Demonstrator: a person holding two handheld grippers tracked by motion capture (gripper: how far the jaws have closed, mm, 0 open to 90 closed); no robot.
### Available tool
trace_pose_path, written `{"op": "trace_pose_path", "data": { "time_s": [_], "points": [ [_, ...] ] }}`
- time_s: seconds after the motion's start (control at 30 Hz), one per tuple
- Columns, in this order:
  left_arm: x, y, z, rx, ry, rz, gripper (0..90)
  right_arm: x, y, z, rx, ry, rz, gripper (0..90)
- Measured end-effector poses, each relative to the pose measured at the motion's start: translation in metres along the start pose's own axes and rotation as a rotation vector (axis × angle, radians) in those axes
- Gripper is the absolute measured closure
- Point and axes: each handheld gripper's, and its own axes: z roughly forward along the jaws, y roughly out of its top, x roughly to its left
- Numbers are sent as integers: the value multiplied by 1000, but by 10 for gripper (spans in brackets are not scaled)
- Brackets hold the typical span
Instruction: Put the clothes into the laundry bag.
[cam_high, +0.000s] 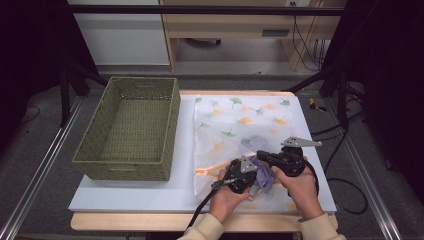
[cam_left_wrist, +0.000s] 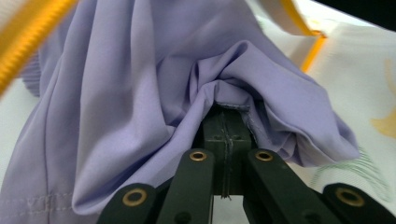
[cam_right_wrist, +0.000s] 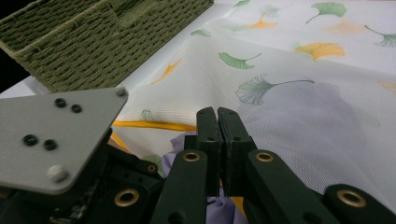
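Observation:
A white mesh bag (cam_high: 235, 120) printed with ginkgo leaves lies flat on the table, its orange zipper edge (cam_left_wrist: 28, 51) near the front. A purple cloth (cam_high: 265, 177) bunches at the bag's mouth, and part of it shows through the mesh (cam_right_wrist: 299, 116). My left gripper (cam_high: 252, 174) is shut on the purple cloth (cam_left_wrist: 116, 93), whose folds wrap over its tips (cam_left_wrist: 227, 114). My right gripper (cam_high: 258, 155) sits just behind, jaws shut (cam_right_wrist: 218, 112) over the mesh (cam_right_wrist: 289, 60). I cannot tell whether it pinches the bag's edge. The left gripper's grey plate (cam_right_wrist: 56, 135) lies close beside it.
An olive woven basket (cam_high: 172, 120) stands on the left of the white board (cam_high: 125, 192), close to the bag's left edge, and appears again at the far left (cam_right_wrist: 93, 42). Cables trail off the table's right side (cam_high: 345, 185). A desk stands beyond the table.

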Motion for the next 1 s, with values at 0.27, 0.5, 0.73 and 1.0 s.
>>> {"op": "trace_pose_path", "data": {
  "time_s": [0.27, 0.5, 0.73, 1.0],
  "points": [
    [10, 3, 9, -3, 50, -31, 900, 2, 1, 0, 6, -13, 4, 886],
    [21, 5, 10, -9, 118, -27, 900, 2, 1, -1, 4, -20, -4, 886],
    [18, -3, -6, -14, 87, -20, 900, 1, 1, -1, 9, -21, -7, 886],
    [10, -7, -42, -49, 71, 6, 900, 1, 0, 1, 21, -27, -16, 886]
  ]
}}
